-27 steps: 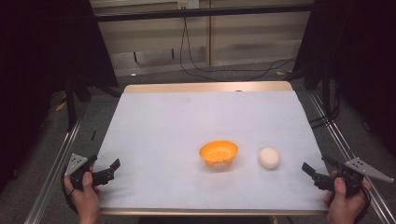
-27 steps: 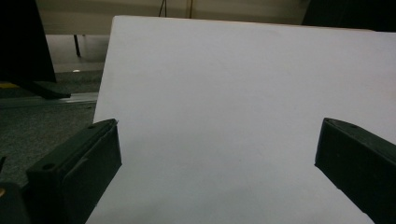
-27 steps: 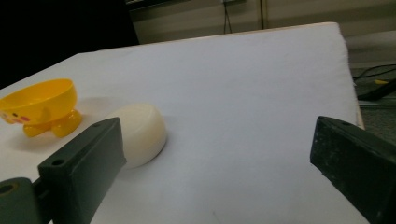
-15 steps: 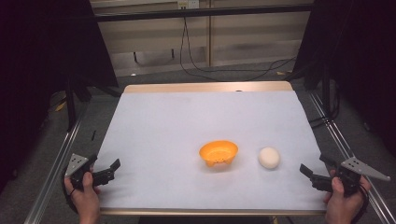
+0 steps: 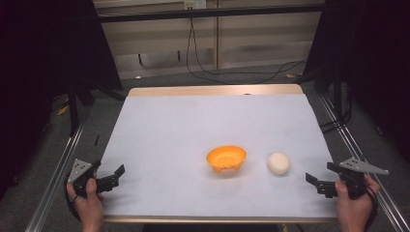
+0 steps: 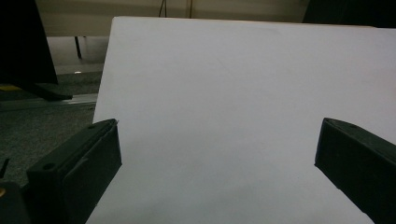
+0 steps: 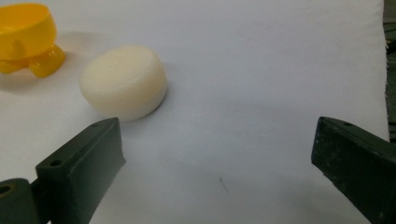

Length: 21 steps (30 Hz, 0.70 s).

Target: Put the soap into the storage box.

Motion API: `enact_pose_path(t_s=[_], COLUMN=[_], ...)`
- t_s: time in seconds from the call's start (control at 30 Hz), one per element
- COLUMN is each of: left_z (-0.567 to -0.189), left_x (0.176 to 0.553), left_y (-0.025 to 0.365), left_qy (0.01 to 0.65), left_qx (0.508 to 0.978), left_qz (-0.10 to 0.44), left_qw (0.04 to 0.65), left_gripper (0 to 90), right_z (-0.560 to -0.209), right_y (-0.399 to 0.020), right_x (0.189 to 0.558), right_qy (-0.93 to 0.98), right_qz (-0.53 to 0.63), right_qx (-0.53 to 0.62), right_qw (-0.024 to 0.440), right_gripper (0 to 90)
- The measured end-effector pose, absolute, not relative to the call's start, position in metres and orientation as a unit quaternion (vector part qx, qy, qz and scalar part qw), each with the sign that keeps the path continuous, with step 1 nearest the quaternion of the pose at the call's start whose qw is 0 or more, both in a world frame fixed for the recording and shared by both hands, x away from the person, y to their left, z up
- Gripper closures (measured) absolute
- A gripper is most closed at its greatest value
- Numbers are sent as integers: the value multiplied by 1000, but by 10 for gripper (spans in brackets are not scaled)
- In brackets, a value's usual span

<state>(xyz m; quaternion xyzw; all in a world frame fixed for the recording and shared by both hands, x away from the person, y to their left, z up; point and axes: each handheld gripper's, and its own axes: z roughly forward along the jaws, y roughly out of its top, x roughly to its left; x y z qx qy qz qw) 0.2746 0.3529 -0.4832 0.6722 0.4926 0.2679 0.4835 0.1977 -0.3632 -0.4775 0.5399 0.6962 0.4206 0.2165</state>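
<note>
An orange bowl (image 5: 226, 159) on small feet stands on the white table (image 5: 193, 121), right of centre toward the front. A round cream-white puck-shaped piece (image 5: 278, 163) lies just right of it. In the right gripper view the white piece (image 7: 124, 82) lies ahead and left of the wide-apart jaws, with the orange bowl (image 7: 25, 37) at the top left corner. My right gripper (image 5: 323, 179) is open at the front right edge, a short way right of the white piece. At the front left edge my left gripper (image 5: 115, 176) is open, with bare table (image 6: 243, 93) between its jaws.
Metal rails (image 5: 55, 174) run along both sides of the table. Cables (image 5: 203, 63) trail on the floor behind the far edge. Dark curtains stand at the left and right. A wide bare stretch of table lies behind and left of the bowl.
My right gripper has crept a little to the left, toward the white piece. The left gripper, the bowl and the white piece have stayed in place.
</note>
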Motion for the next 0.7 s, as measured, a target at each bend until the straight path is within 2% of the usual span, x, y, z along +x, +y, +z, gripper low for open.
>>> enact_pose_path(t_s=[0.27, 0.57, 0.7], left_z=[-483, -483, -483], left_x=[275, 275, 275], left_y=[353, 353, 354], left_qy=[494, 493, 494], left_qx=[672, 674, 675], left_qz=[265, 264, 263], left_qw=[484, 483, 481], left_gripper=[2, 2, 2], right_z=[-467, -453, -450], right_y=[-351, -334, -326], right_x=[212, 229, 236], right_qy=[753, 795, 809], right_qz=[355, 290, 272], right_qx=[525, 514, 508], right_qw=[175, 144, 115], right_gripper=[33, 18, 0])
